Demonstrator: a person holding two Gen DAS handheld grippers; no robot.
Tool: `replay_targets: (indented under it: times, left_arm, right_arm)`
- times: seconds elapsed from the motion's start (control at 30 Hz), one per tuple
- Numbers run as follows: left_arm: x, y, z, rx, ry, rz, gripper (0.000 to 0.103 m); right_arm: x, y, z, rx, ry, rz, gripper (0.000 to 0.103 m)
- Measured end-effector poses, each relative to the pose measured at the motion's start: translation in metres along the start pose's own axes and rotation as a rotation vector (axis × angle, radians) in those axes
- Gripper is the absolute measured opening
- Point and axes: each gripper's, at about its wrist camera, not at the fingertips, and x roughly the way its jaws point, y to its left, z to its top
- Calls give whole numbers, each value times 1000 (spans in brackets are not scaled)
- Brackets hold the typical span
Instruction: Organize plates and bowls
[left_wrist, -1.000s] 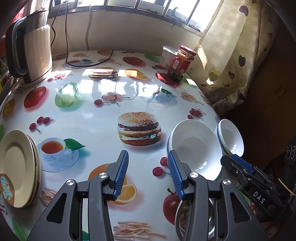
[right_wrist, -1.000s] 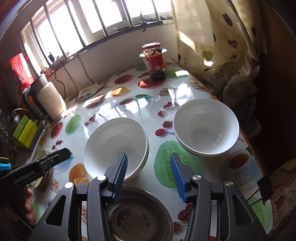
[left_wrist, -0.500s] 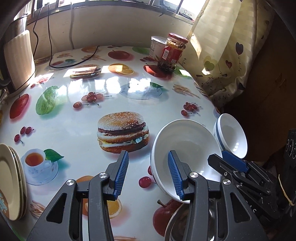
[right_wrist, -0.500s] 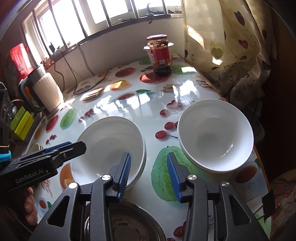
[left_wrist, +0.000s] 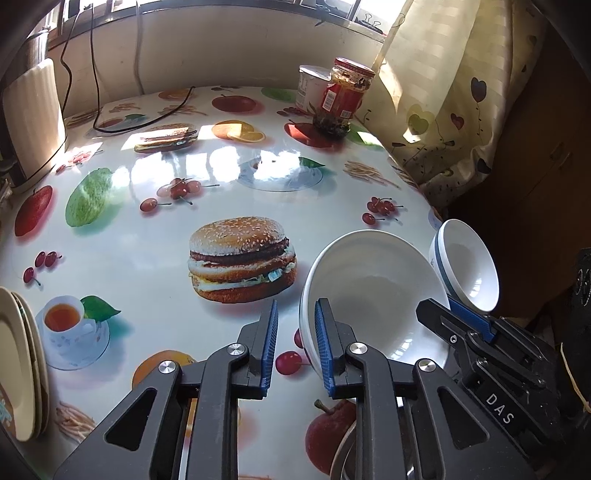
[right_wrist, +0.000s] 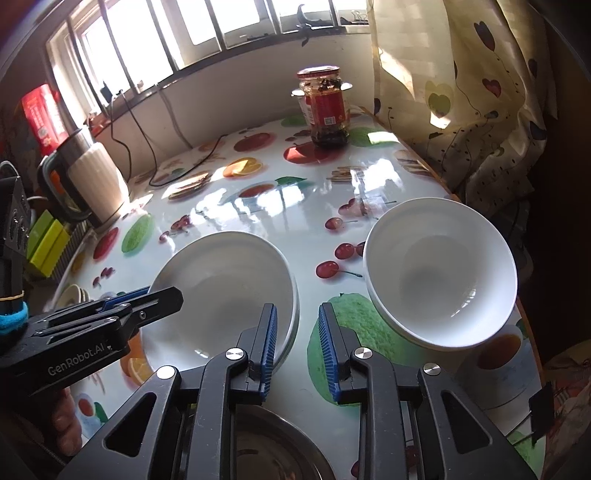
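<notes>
A stack of two wide white bowls (left_wrist: 373, 291) (right_wrist: 221, 284) sits on the fruit-print table. My left gripper (left_wrist: 295, 347) (right_wrist: 162, 295) straddles its left rim, one pad inside the bowl and one outside. Its jaws are closing, and a strip of table still shows between the outer pad and the rim. My right gripper (right_wrist: 297, 343) (left_wrist: 439, 308) straddles the opposite rim the same way, also closing, with a gap at its outer pad. A second white bowl stack (right_wrist: 439, 273) (left_wrist: 469, 273) with a blue stripe stands to the right. Cream plates (left_wrist: 18, 369) lie at the left edge.
A steel bowl (right_wrist: 273, 450) sits just under both grippers at the near edge. A red-labelled jar (left_wrist: 343, 99) and a white tub (left_wrist: 308, 86) stand at the back, a kettle (right_wrist: 92, 181) at the far left. The table edge (right_wrist: 528, 332) and a curtain (right_wrist: 461, 110) are on the right.
Both grippers have come forward and down onto the wide bowl stack, so each rim now lies between a pair of pads. Both pairs of jaws have narrowed.
</notes>
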Motion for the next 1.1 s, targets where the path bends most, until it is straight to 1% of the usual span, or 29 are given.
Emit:
replay_targets:
  times: [0.13, 0.33, 0.57, 0.7, 0.8, 1.1]
  left_arm:
    - [0, -1, 0, 9, -2, 0, 20]
    - [0, -4, -2, 26, -12, 9, 16]
    - [-1, -5, -3, 31, -15, 12, 14]
    - [-1, -8, -3, 43, -18, 16, 10]
    - [-1, -11, -3, 54, -24, 30, 10]
    - [0, -11, -2, 57, -22, 36, 10]
  right_arm:
    - [0, 2, 0, -7, -2, 4, 17]
    - [0, 4, 0, -17, -4, 3, 14]
    - [-1, 4, 0, -10, -7, 4, 13]
    - [-1, 4, 2, -10, -9, 3, 13]
    - [0, 3, 2, -10, -7, 0, 12]
    - [1, 2, 4, 1, -7, -3, 12]
